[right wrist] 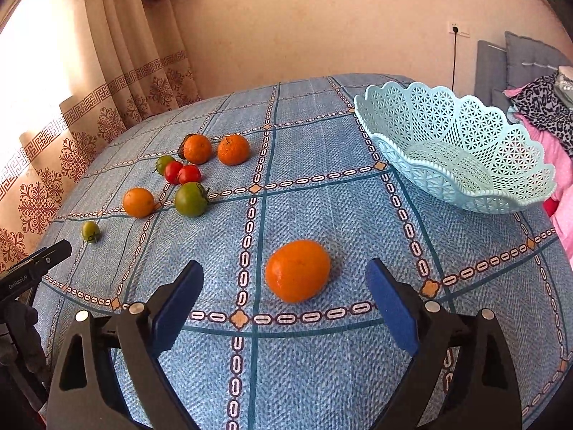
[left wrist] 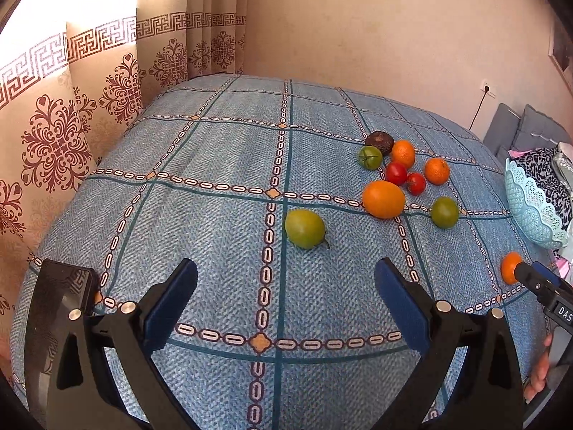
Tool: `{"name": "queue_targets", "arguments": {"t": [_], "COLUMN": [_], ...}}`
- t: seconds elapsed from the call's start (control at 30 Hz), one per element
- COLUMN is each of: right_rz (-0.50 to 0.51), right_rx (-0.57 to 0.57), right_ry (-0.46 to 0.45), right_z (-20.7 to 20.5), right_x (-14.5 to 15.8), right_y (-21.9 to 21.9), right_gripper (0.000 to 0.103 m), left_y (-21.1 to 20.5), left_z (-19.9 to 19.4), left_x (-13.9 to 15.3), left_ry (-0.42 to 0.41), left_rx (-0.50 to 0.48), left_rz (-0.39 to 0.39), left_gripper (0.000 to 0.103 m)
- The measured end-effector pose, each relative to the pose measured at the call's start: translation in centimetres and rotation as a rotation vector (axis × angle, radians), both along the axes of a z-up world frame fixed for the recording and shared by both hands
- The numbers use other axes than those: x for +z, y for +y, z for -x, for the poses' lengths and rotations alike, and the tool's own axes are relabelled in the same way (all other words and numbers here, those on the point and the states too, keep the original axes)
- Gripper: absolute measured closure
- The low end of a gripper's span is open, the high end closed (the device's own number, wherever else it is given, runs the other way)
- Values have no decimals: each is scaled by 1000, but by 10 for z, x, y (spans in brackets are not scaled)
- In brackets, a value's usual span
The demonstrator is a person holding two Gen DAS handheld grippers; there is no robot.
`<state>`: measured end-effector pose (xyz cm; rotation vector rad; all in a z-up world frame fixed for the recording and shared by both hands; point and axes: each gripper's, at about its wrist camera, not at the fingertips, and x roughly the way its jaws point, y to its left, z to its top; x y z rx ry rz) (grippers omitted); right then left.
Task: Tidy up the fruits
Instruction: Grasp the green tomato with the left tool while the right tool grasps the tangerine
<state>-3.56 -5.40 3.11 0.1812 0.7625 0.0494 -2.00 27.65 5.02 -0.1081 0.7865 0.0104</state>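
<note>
Both claws are spread wide with nothing in them. The right gripper [right wrist: 284,283] is lined up on a lone orange [right wrist: 298,270] that sits on the blue patterned tablecloth [right wrist: 322,358] just ahead of its blue pads [right wrist: 392,308], roughly centred in the gap but not yet between them, and nothing is touching it. The pale blue lattice basket [right wrist: 458,154] is empty as far as the view shows and stands further back to the right of that orange, so that's presumably where it goes.

To do this grab well, the person should probably push the claw forward until the widest part of the fruit sits between the pads, then squeeze gently, since a round peel can squirt out of flat pads if pinched near the front edge.

The left gripper [left wrist: 286,283] is also released, pointing at a green fruit [left wrist: 305,228] a little way ahead on the cloth. Hard to say if it's a lime or an unripe tomato. The rest of the pile, including a big orange [left wrist: 383,199] and two red tomatoes [left wrist: 396,173], lies further back to the right, well apart from both claws
</note>
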Motion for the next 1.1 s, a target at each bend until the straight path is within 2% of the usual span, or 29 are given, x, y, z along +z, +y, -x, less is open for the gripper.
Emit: {"name": "queue_targets", "arguments": {"t": [0.07,0.2,0.37,0.43,0.63,0.73,0.8,1.1], "right_rz": [-1,12,3,0,32,36,42,42], "right_rx": [6,11,-2,-5,6,13,14,16], "right_ry": [-1,4,28,44,69,92,102,94], "right_z": [-1,-3,-9,-12,-20,-25,-28,-29], "right_x": [0,0,-4,-5,-10,-14,-17,-18], "right_y": [1,1,-6,-7,-2,2,4,5], "right_gripper": [13,23,34,41,49,57,59,62], "left_y": [0,-14,-28,-30,-23,-21,-20,-24], "left_z": [-8,-22,-36,-40,-45,-45,-45,-40], "left_x": [0,-3,-12,-17,-21,-21,-21,-17], "left_ry": [2,14,46,70,90,91,90,70], "left_rx": [0,-28,-62,-62,-38,-23,-21,-36], "left_rz": [3,-24,-39,-37,-16,-18,-13,-13], "left_gripper": [10,16,31,35,49,61,69,72]}}
